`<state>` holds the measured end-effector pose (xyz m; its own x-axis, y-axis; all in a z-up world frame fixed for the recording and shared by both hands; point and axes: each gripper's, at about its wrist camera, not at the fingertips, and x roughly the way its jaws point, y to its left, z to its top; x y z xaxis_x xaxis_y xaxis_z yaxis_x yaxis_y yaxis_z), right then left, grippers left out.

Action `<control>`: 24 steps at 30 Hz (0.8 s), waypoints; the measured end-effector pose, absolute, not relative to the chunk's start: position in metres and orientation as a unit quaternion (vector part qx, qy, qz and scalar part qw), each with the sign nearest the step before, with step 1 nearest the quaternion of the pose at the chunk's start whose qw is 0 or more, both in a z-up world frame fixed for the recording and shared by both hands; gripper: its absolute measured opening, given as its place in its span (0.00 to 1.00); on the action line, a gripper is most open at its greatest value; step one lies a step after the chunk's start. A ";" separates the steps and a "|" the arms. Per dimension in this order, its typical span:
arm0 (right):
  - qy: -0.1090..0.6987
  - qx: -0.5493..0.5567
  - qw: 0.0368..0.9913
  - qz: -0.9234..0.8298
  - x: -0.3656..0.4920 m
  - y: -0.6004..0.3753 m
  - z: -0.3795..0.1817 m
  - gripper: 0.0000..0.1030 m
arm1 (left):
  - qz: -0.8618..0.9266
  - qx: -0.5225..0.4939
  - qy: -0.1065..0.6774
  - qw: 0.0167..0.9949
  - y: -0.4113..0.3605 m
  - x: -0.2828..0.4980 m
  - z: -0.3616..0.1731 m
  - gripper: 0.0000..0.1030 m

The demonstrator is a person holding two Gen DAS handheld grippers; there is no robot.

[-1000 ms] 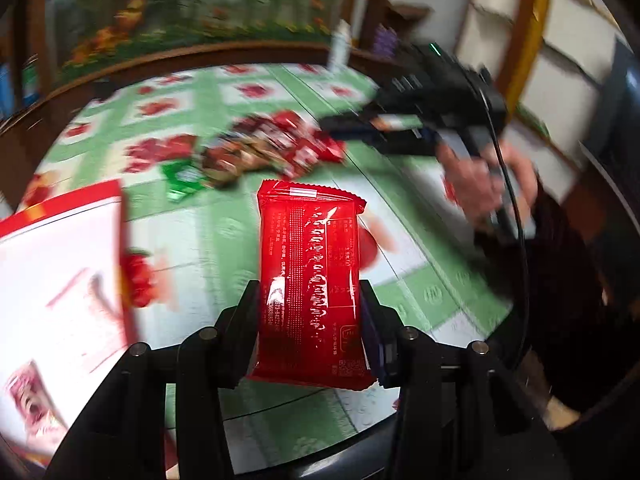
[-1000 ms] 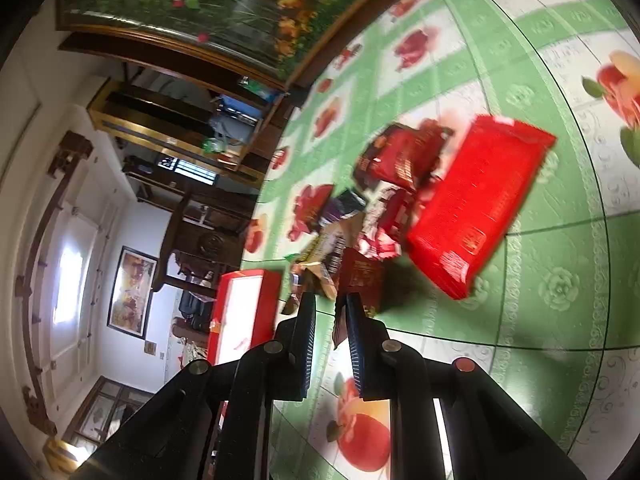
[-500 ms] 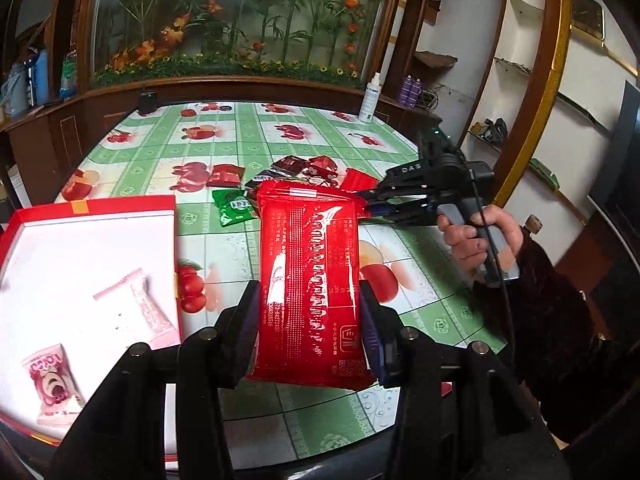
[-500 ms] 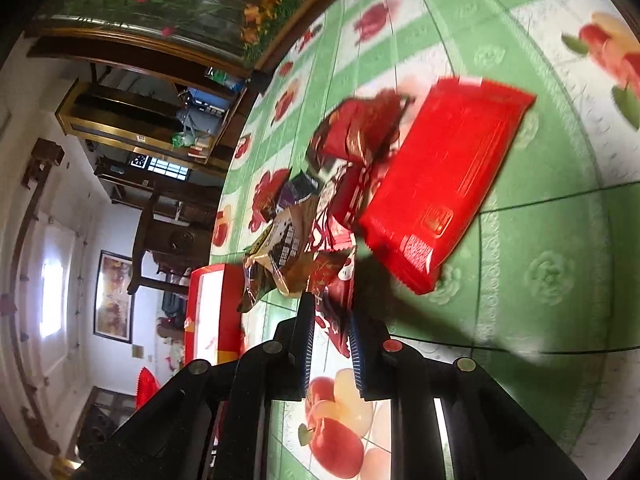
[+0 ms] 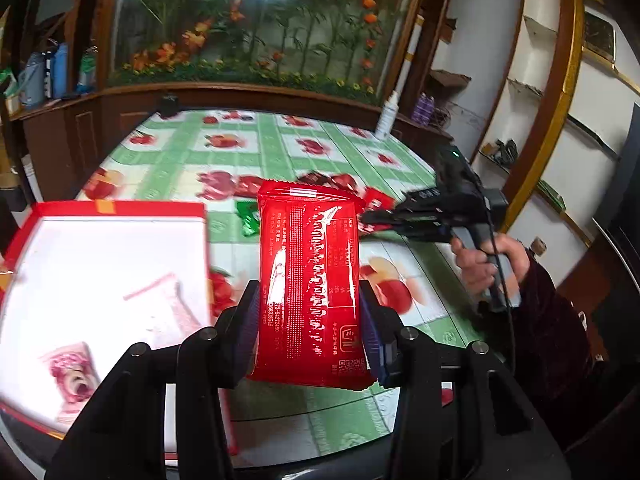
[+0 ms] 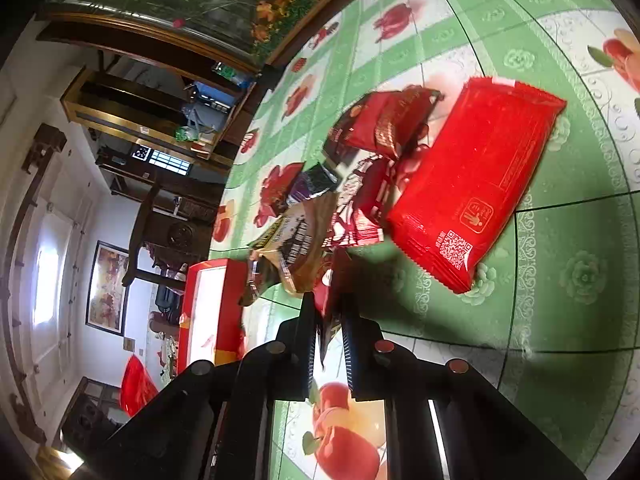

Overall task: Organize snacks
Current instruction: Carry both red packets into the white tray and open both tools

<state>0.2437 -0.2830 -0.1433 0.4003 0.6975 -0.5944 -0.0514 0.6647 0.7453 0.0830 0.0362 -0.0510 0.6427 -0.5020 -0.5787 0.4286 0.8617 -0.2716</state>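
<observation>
Above the fruit-print tablecloth (image 5: 280, 148) our left gripper (image 5: 308, 320) clamps a red snack packet (image 5: 310, 284) beside the red box (image 5: 120, 210); our right gripper (image 6: 326, 332) pinches a small wrapper (image 6: 326, 304) at the snack pile (image 6: 352, 184).

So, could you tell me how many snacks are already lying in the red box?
2. A pale pink packet lies centrally; a darker pink packet sits nearer the camera, left. The left gripper covers part of the box, so more may be hidden.

Two hand-held grippers, left (image 5: 310, 320) and right (image 6: 326, 316). Two large red packets (image 5: 310, 280) (image 6: 472, 184). One red box (image 5: 120, 210). Two pink sweets (image 5: 168, 304) (image 5: 74, 376). One spray bottle (image 5: 388, 116).
</observation>
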 end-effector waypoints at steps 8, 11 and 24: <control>0.449 0.334 0.774 0.296 0.232 -0.275 -0.122 0.11 | -0.213 -0.076 0.320 0.920 0.078 0.086 -0.046 0.43; 0.437 0.340 0.771 0.313 0.231 -0.264 -0.118 0.11 | -0.195 -0.084 0.316 0.925 0.095 0.090 -0.046 0.43; 0.450 0.335 0.707 0.431 0.235 -0.118 -0.118 0.08 | -0.141 -0.103 0.325 0.929 0.137 0.102 -0.070 0.43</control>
<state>0.2352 -0.1179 -0.1178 0.2230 0.9108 -0.3474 -0.3083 0.4040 0.8613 0.1022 0.1370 -0.0701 0.7487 -0.3287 -0.5756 0.1945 0.9391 -0.2833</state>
